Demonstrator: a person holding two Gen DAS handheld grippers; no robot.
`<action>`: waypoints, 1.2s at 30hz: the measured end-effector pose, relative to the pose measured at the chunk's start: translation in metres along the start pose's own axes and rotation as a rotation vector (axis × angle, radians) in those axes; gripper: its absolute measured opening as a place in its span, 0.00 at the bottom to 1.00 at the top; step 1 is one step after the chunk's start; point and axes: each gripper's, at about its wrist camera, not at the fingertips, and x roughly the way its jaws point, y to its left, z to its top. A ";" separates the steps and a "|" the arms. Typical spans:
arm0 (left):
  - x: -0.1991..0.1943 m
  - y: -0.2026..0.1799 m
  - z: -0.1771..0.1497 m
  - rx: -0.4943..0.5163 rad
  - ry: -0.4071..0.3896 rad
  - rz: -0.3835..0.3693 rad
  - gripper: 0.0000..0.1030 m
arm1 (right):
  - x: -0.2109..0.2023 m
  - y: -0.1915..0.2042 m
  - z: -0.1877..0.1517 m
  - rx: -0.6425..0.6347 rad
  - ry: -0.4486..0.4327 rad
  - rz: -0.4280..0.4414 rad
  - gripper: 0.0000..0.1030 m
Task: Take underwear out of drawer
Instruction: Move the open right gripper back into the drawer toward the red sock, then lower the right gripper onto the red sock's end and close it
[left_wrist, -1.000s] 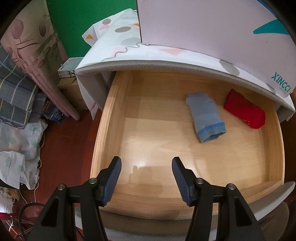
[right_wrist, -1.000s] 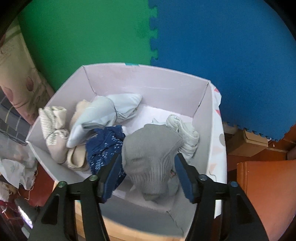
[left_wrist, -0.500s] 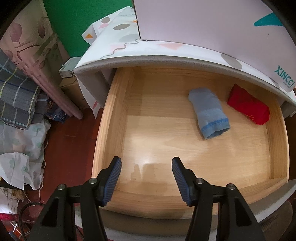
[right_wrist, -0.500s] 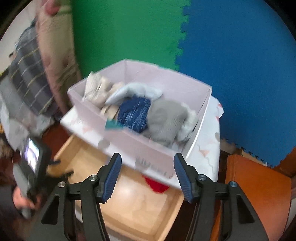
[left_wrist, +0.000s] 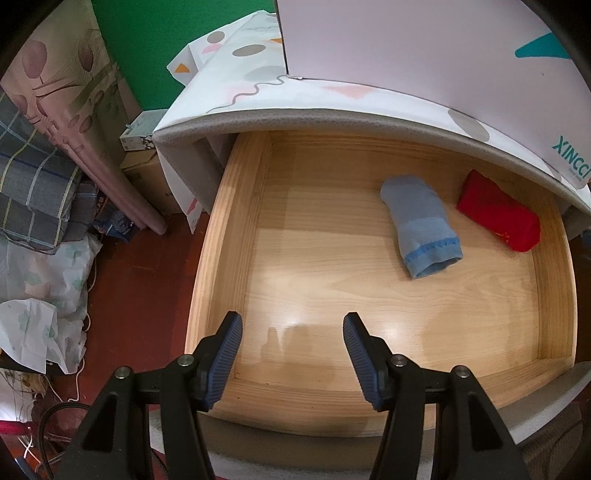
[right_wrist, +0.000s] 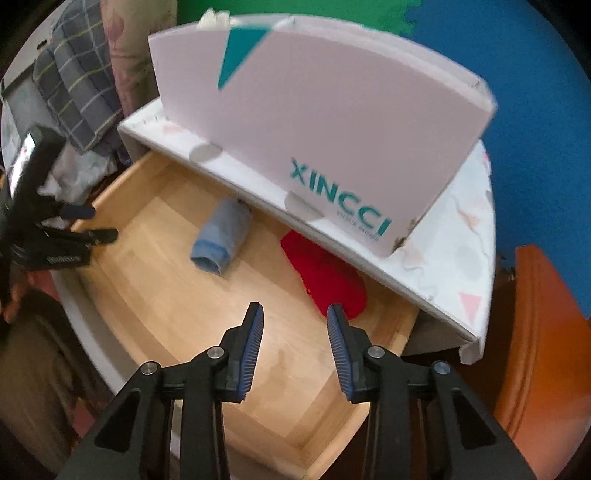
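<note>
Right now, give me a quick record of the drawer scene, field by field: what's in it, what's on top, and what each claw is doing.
drawer: open, wooden
items inside: blue roll and red roll, side by side, apart
on the top above: pink box
left claw: open, empty, over the drawer's front edge
right claw: empty, jaws closing, nearest the red roll

Bright indoor light, floor glare, fisheye-bent edges, right-view motion blur.
</note>
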 end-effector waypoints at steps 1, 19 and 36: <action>0.000 0.000 0.000 0.001 0.001 0.001 0.56 | 0.007 0.002 -0.001 -0.022 0.013 -0.011 0.32; 0.005 0.001 0.001 0.001 0.019 -0.005 0.56 | 0.081 0.008 0.003 -0.160 0.079 -0.133 0.31; 0.006 0.000 0.002 0.000 0.025 -0.010 0.56 | 0.107 0.021 0.000 -0.230 0.116 -0.170 0.33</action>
